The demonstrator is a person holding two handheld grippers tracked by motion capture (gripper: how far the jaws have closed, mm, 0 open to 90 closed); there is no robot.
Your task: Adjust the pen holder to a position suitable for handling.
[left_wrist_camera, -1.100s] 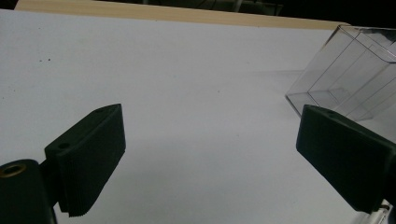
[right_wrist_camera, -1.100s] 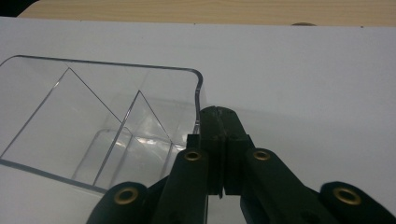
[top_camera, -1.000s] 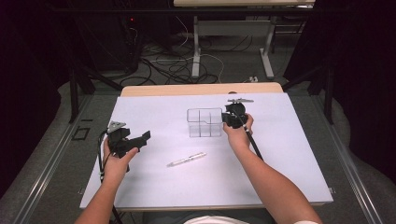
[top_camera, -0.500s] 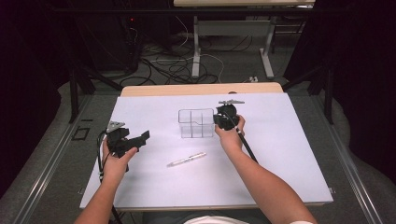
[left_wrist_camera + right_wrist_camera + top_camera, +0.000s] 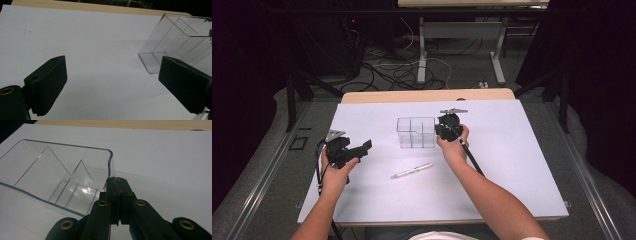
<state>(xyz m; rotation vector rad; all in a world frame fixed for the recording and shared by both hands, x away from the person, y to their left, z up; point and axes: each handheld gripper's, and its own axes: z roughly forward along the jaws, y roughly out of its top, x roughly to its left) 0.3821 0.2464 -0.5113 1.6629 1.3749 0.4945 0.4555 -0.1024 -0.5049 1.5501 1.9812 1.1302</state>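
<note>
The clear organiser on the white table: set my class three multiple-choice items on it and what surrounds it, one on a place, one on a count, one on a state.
1. Where does the pen lie?
A. inside the clear organiser
B. on the white table, nearer the person than the organiser
C. between the left gripper's jaws

2. How many compartments does the organiser have?
A. one
B. three
C. six

3. How do the left gripper jaws stand?
A. wide open, holding nothing
B. shut on the pen
C. shut on the organiser's wall

Answers:
1. B: in the high view the pen lies flat on the table, in front of the organiser.
2. B: the right gripper view shows dividers splitting it into three.
3. A: the left gripper view shows bare table between the jaws; it is the right gripper whose jaws are shut on the organiser's wall.
</note>
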